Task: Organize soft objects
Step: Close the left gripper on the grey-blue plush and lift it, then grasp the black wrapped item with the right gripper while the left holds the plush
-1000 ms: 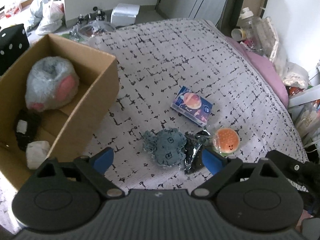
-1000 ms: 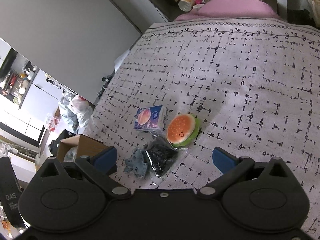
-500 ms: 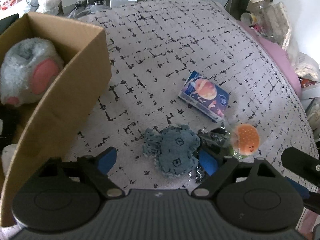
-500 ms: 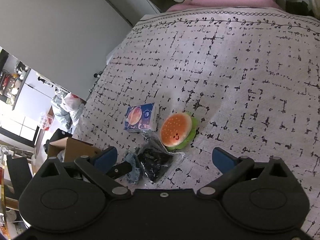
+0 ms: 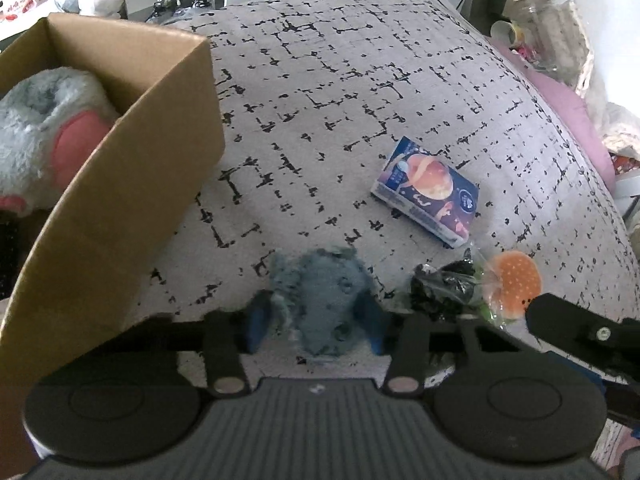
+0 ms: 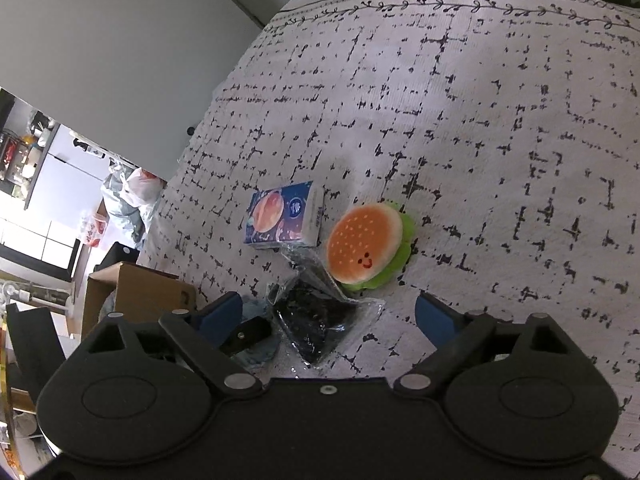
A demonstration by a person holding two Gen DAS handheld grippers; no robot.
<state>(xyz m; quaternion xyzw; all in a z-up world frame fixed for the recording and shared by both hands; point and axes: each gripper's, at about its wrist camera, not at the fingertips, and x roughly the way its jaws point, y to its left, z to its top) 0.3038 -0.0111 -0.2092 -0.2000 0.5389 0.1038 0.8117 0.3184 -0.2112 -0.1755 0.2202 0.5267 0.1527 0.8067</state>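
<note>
The left gripper (image 5: 314,322) has its two blue fingers closed in on the blue plush toy (image 5: 324,288), one on each side, and both pads press into the fabric. The toy lies on the grey patterned bed cover (image 5: 360,80), just in front of the gripper.

To the right of the toy lies a clear bag with dark contents (image 5: 444,286), and next to the bag is the burger plush (image 5: 512,284). A tissue pack with a planet picture (image 5: 428,192) lies a little farther on the cover. On the left stands a cardboard box (image 5: 120,200), and a grey and pink plush (image 5: 44,128) is inside it.

The right gripper (image 6: 330,318) hangs over the clear bag (image 6: 320,320) with its fingers wide apart, and it holds nothing. The burger plush (image 6: 366,246) and the tissue pack (image 6: 284,216) lie just beyond the bag, close to each other.
</note>
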